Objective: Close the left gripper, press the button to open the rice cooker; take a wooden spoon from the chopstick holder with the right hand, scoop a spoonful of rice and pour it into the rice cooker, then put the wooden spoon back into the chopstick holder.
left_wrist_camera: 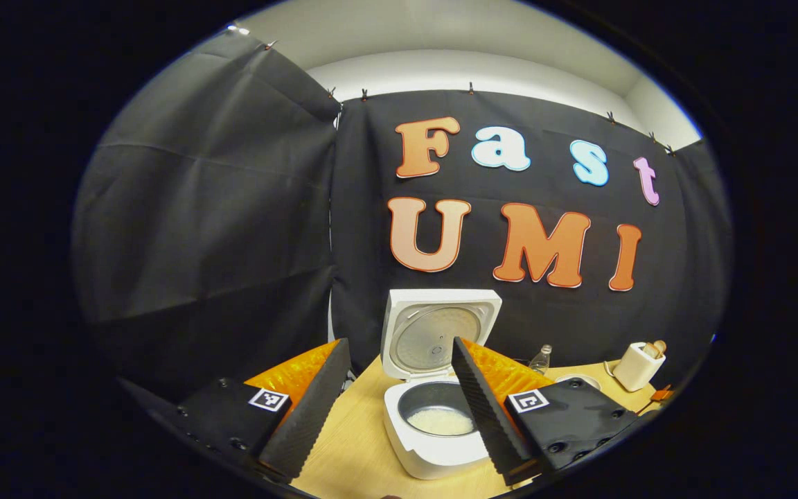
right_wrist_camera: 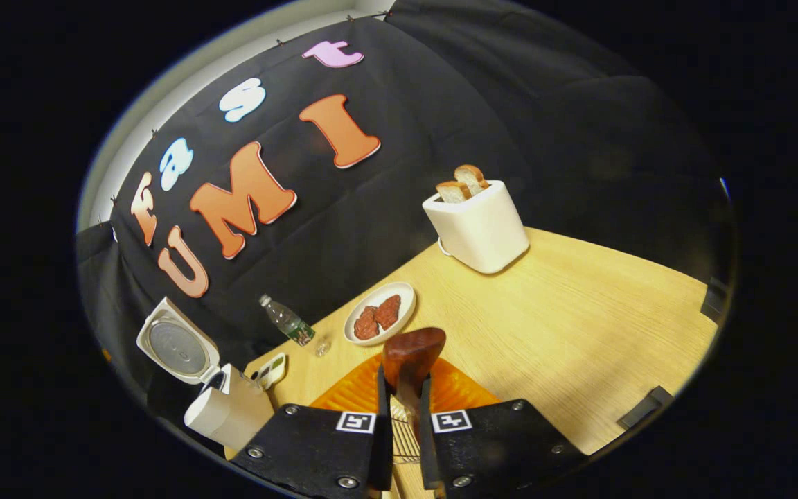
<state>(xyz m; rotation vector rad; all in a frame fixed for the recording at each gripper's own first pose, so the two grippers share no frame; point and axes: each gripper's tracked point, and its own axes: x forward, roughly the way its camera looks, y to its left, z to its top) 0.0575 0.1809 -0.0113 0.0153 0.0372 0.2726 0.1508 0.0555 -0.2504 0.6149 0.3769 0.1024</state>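
The white rice cooker (left_wrist_camera: 433,443) stands open on the wooden table, lid (left_wrist_camera: 433,333) upright, with white rice low in its grey pot (left_wrist_camera: 440,419). My left gripper (left_wrist_camera: 399,343) hovers open just in front of it, nothing between its fingers. In the right gripper view, my right gripper (right_wrist_camera: 404,378) is shut on the handle of a dark wooden spoon (right_wrist_camera: 413,350), whose bowl sticks up past the fingertips with no rice visible on it. Part of a wire grid (right_wrist_camera: 404,431) shows low between the fingers; I cannot tell what it is. The cooker (right_wrist_camera: 226,412) sits far left there.
A white toaster (right_wrist_camera: 479,222) with bread slices stands at the back of the table (right_wrist_camera: 579,326). Near the wall are a white plate of reddish meat pieces (right_wrist_camera: 380,313), a small plastic bottle (right_wrist_camera: 287,320) and a small dish (right_wrist_camera: 271,371). The toaster (left_wrist_camera: 638,366) sits right of the cooker.
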